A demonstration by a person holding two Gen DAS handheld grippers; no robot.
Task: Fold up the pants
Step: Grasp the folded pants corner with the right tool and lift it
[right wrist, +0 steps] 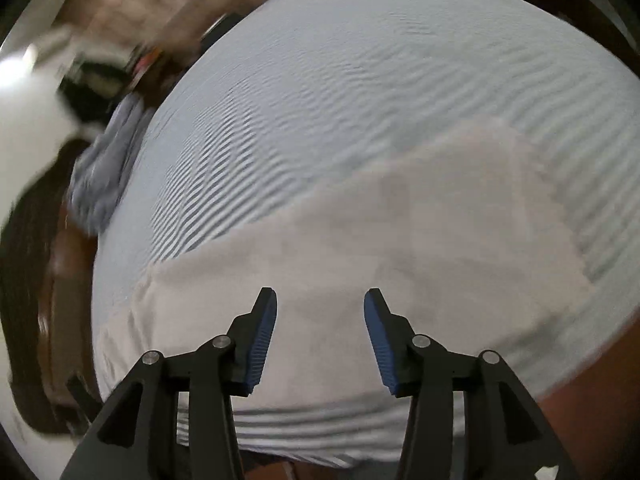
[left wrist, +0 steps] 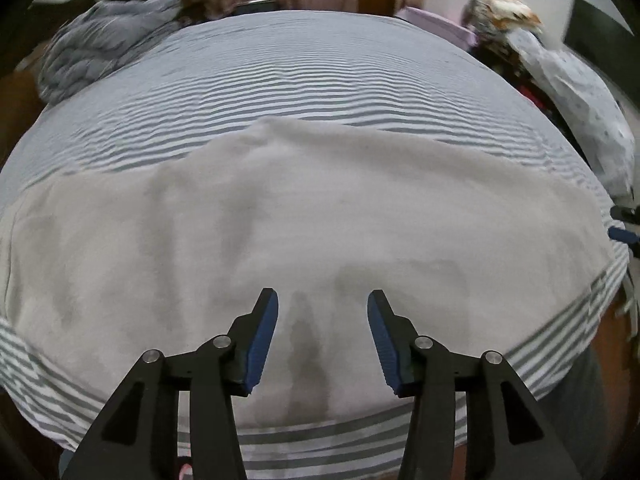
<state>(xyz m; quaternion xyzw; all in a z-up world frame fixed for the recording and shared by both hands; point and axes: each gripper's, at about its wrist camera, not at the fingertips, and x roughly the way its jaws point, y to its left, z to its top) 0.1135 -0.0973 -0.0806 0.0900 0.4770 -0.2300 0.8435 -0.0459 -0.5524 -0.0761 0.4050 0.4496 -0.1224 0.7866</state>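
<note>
The pale pants [left wrist: 280,224] are spread flat on the striped bedsheet [left wrist: 304,64], near its front edge. Both the left gripper [left wrist: 322,300] and right gripper [right wrist: 320,300] are held released above the pants, nothing grasped.

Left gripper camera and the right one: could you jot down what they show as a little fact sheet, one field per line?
Garment: pale grey pants lying spread out
Surface: striped bedsheet beneath them
Left gripper: open, nothing between its pads, above the pants
Right gripper: open, nothing between its pads, above the pants
Far left corner: crumpled blue-grey quilt
Right edge: white patterned cloth
Picture quality: right view blurred
</note>
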